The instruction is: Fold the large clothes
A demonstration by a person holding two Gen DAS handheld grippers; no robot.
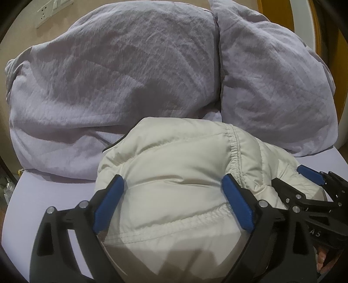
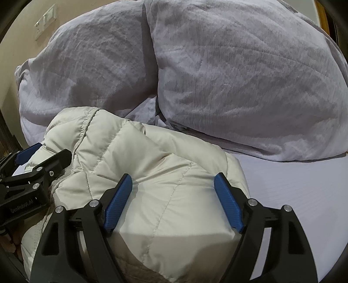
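Note:
A cream quilted puffer jacket [image 1: 174,165] lies bundled on a lilac bed sheet [image 1: 50,196], in front of two pillows. My left gripper [image 1: 173,191] has its jaws wide apart, with the jacket's bulk bulging between the blue pads [image 1: 108,202]. My right gripper [image 2: 173,191] stands the same way over the right part of the jacket [image 2: 152,165], jaws wide with the padded fabric between them. Each gripper shows in the other's view: the right gripper [image 1: 313,180] at the right edge, the left gripper [image 2: 34,161] at the left edge.
Two large lilac pillows [image 1: 121,71] [image 1: 271,87] lean against the headboard wall behind the jacket; they also show in the right wrist view [image 2: 239,71]. A wall switch plate [image 1: 50,10] is at the top left. Bare sheet [image 2: 293,196] lies to the right.

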